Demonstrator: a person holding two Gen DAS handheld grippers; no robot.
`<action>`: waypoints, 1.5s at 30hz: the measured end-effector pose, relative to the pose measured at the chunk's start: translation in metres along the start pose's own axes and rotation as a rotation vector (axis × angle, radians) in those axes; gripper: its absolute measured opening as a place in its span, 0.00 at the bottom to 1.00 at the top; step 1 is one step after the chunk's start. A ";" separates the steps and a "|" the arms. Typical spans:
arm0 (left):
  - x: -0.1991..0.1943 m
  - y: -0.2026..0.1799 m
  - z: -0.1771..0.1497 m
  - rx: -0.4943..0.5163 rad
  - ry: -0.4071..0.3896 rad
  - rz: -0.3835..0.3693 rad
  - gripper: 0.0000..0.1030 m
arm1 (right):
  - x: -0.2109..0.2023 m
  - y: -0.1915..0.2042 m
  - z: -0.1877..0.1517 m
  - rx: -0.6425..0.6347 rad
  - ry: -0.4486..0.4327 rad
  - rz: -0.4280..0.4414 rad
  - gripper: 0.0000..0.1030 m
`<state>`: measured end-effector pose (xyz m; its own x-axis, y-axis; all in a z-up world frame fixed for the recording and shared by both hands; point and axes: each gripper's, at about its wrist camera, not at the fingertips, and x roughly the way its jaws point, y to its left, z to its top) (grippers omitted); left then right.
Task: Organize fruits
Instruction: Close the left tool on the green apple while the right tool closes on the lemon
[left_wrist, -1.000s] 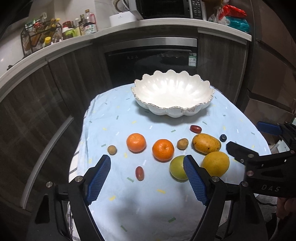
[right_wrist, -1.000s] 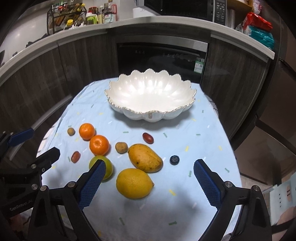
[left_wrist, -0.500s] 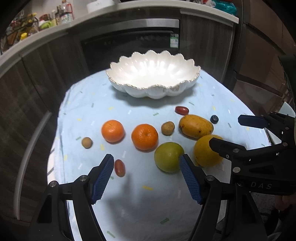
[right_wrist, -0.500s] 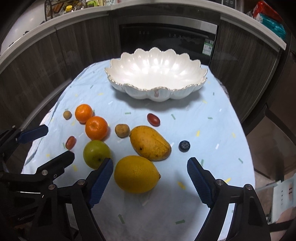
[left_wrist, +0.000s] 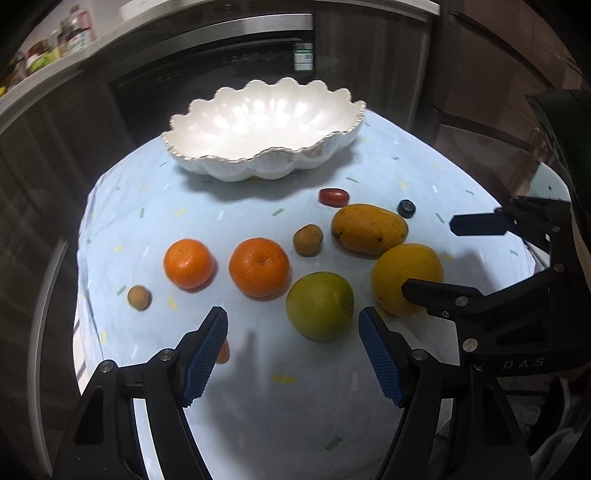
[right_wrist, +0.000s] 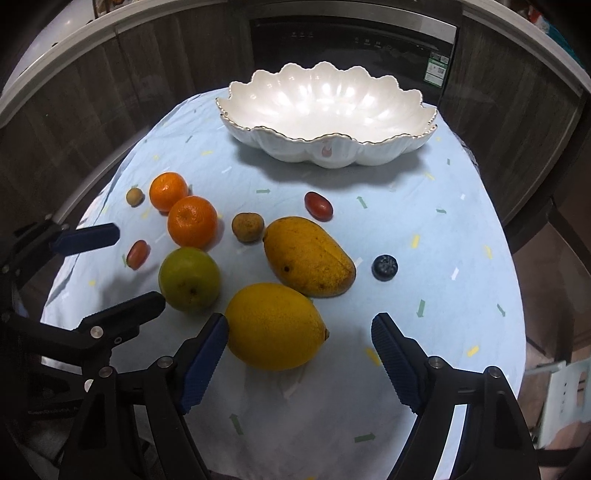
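Note:
A white scalloped bowl (left_wrist: 258, 162) (right_wrist: 325, 147) stands empty at the far side of the light blue cloth (left_wrist: 280, 384). In front of it lie two oranges (left_wrist: 188, 263) (left_wrist: 258, 266), a green fruit (left_wrist: 319, 304), a yellow lemon (right_wrist: 273, 325), a mango (right_wrist: 308, 254), two red grape tomatoes, a blueberry (right_wrist: 384, 267) and two small brown fruits. My left gripper (left_wrist: 291, 325) (right_wrist: 140, 267) is open just short of the green fruit. My right gripper (right_wrist: 299, 325) (left_wrist: 428, 254) is open around the lemon; its left pad is at the peel, its right pad is apart.
Dark wood cabinets and an oven front (right_wrist: 351, 40) curve around behind the table. One red tomato (left_wrist: 222, 350) is half hidden behind my left finger. The cloth's edges drop off at left, right and front.
Both grippers sank toward the fruit and their jaws narrowed a little. The lemon now lies between the right fingers, and the green fruit is closer to the left ones.

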<state>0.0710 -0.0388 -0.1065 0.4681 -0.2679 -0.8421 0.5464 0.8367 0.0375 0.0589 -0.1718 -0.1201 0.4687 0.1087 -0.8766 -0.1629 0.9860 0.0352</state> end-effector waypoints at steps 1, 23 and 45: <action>0.001 -0.001 0.001 0.016 0.001 -0.007 0.71 | 0.001 0.001 0.000 -0.009 0.003 0.005 0.78; 0.023 0.001 0.003 0.152 0.076 -0.102 0.68 | 0.024 0.009 0.002 -0.054 0.095 0.077 0.69; 0.042 0.001 0.013 0.155 0.070 -0.160 0.60 | 0.022 -0.005 0.001 -0.004 0.066 0.027 0.63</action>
<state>0.0998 -0.0556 -0.1346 0.3202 -0.3530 -0.8791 0.7123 0.7016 -0.0223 0.0713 -0.1745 -0.1390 0.4058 0.1266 -0.9052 -0.1779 0.9824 0.0576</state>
